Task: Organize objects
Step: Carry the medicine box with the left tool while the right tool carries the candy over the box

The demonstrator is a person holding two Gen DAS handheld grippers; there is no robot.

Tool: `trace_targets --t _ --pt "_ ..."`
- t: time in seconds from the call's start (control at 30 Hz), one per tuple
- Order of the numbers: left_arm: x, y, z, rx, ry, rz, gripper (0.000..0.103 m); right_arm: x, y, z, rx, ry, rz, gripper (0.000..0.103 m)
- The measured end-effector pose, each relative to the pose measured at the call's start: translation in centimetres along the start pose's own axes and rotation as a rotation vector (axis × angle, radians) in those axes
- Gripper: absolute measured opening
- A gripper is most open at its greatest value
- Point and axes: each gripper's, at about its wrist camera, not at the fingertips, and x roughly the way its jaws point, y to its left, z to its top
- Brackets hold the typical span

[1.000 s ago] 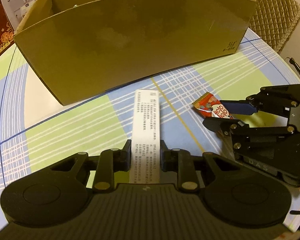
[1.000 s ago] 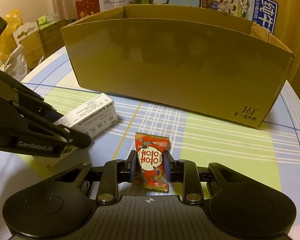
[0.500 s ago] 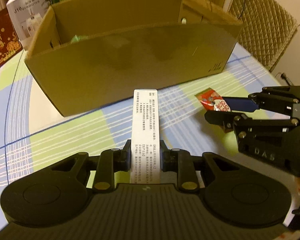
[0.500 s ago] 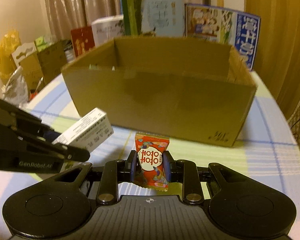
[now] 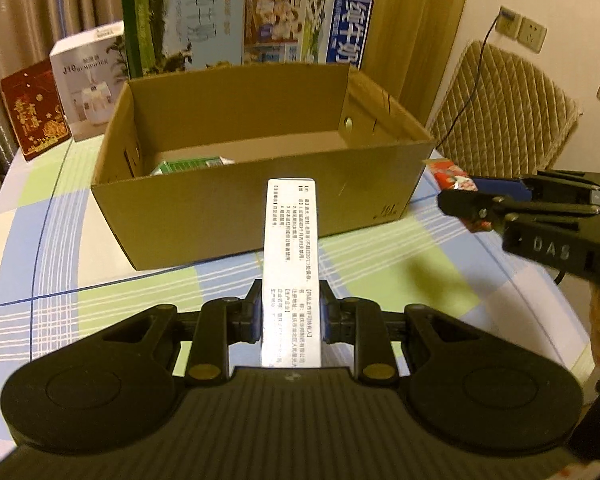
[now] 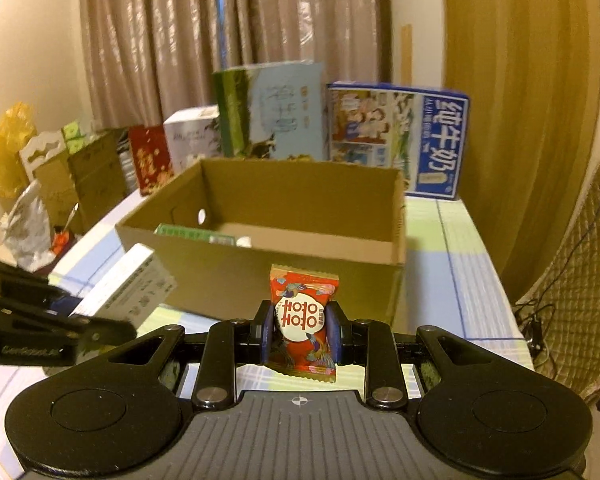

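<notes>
The left gripper [image 5: 291, 316] pinches the white box [image 5: 291, 264], the right gripper [image 6: 302, 334] the red candy [image 6: 302, 320]. Lift both over the cardboard box [image 5: 260, 216] wall (not bumping it), then let go.

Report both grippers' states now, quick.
Left gripper: jaws closed on the white box, lifted off the table.
Right gripper: jaws closed on the red candy packet, also off the table.

Home room: curtains [image 6: 180, 40], quilted chair [image 5: 500, 108], checked-cloth tabletop [image 5: 100, 292], milk cartons [image 6: 396, 140], wall sockets [image 5: 532, 34].
</notes>
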Motion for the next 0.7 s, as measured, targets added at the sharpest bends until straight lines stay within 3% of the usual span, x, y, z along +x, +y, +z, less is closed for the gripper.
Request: trace_targets --t 0.7 --pt "-1.6 -0.8 1.9 0.005 -0.089 0.039 0.021 0.1 -0.5 0.9 0.067 -0.025 0.019 0.025"
